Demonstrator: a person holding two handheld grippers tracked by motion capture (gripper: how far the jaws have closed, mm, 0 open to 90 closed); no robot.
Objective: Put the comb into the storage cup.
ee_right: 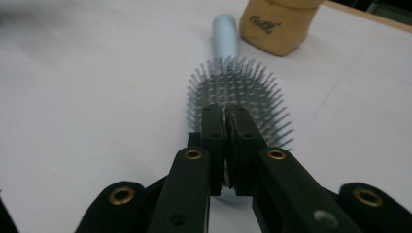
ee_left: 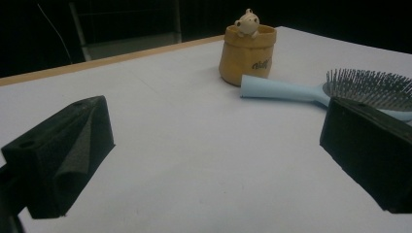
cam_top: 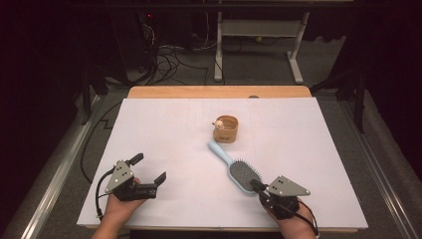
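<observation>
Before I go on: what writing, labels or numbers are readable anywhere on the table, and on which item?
Tan pouch-like cup: one dark script word low on its side, too blurred to read in either gripper view.
Light blue hairbrush: no text visible.
White table cover: no text visible.

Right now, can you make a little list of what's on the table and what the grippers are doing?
table: white top
brush: light blue, bristles up, handle toward the pot
pot: tan, small toy animal on its rim
left gripper: open, nothing between the jaws
right gripper: shut, tips over the brush head's near end
</observation>
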